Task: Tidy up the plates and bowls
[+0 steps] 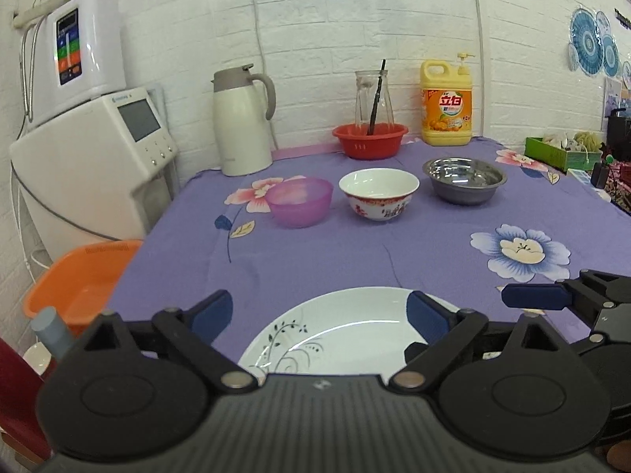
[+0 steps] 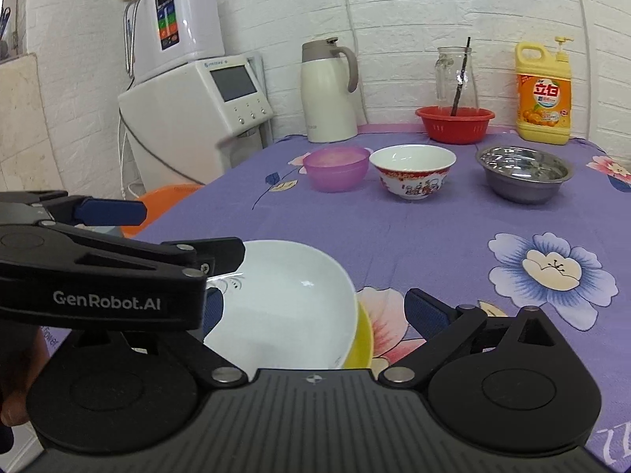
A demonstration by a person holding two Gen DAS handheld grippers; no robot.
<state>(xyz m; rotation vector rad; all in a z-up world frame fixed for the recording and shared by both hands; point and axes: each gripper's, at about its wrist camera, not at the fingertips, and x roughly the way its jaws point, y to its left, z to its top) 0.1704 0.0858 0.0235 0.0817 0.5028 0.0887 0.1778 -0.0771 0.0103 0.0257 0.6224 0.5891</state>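
Observation:
A white plate [image 1: 347, 335] with a black vine print lies at the table's near edge, on top of a yellow plate [image 2: 361, 341]. My left gripper [image 1: 319, 315] is open over the white plate, its fingers spread to either side. My right gripper [image 2: 315, 315] is open just right of it, fingers spread around the plates' right part. Three bowls stand in a row across the table: a purple plastic bowl [image 1: 299, 201], a white bowl with a red pattern [image 1: 378, 193] and a steel bowl [image 1: 464, 179].
At the back stand a white thermos jug [image 1: 242, 122], a red basin [image 1: 370, 140] with a glass jar [image 1: 372, 96] behind it, and a yellow detergent bottle [image 1: 446, 104]. White appliances [image 1: 94, 149] and an orange tub [image 1: 83, 280] are left of the table.

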